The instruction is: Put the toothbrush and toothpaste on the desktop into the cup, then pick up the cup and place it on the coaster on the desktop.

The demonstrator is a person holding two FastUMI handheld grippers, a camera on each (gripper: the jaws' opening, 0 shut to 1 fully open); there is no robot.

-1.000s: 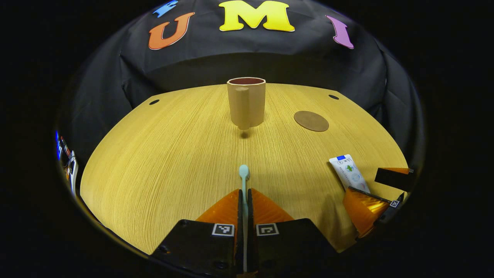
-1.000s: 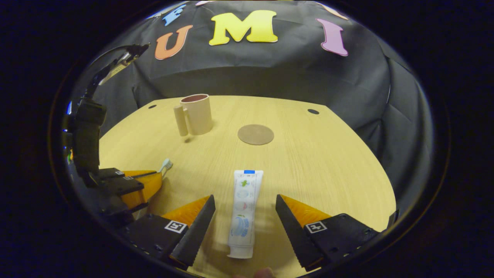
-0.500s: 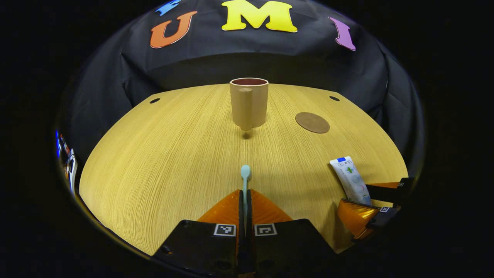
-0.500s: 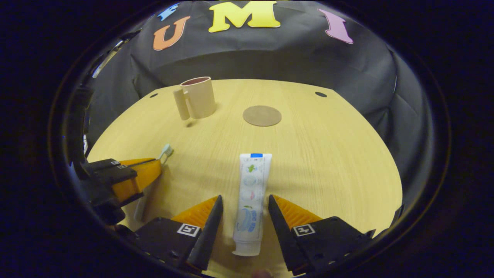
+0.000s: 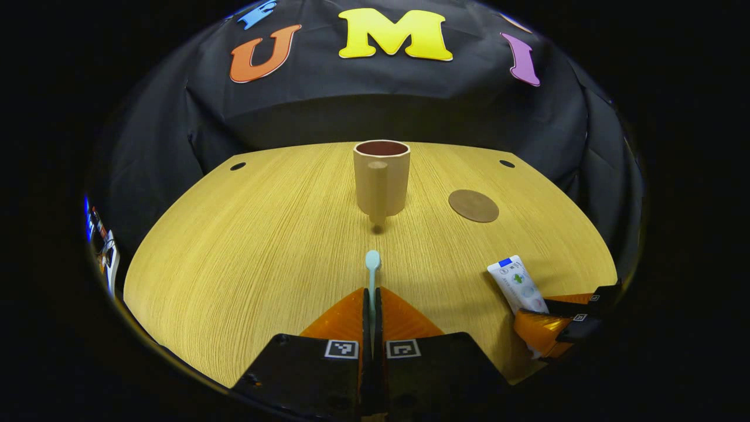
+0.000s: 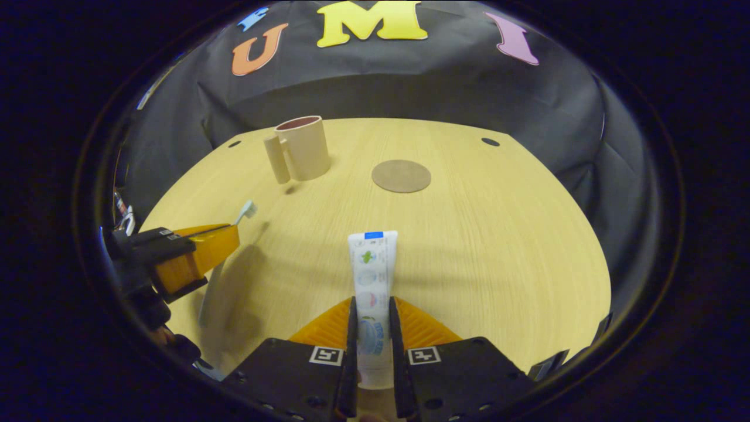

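- The toothbrush (image 5: 371, 275) is pinched between the fingers of the left gripper (image 5: 372, 302), both pressing on its handle; its head pokes out just past the fingertips, pointing ahead toward the cup (image 5: 381, 177).
- In the right gripper view the brush (image 6: 243, 212) sticks out of that same gripper (image 6: 225, 240), head tilted up and clear of the desk (image 6: 498, 264), with a shadow under it.
- The toothpaste (image 6: 371, 293) runs lengthwise between the fingers of the right gripper (image 6: 371, 316), which are closed in on its lower half, both sides pressing on the tube; its flat crimped end points ahead, its cap end sits back near the gripper body.
- In the left gripper view the tube (image 5: 517, 284) shows off to the right of the left jaws, held in the right gripper (image 5: 554, 319). I cannot tell whether the tube touches the desk.
- The cup stands upright straight ahead of the left jaws, well apart, handle turned toward them. From the right jaws the cup (image 6: 302, 148) is ahead and to the left, handle on its left side.
- The coaster (image 6: 401, 176) lies flat and bare, ahead of the right jaws and just right of their line, right of the cup and apart from it. From the left jaws the coaster (image 5: 473, 206) is ahead and to the right.
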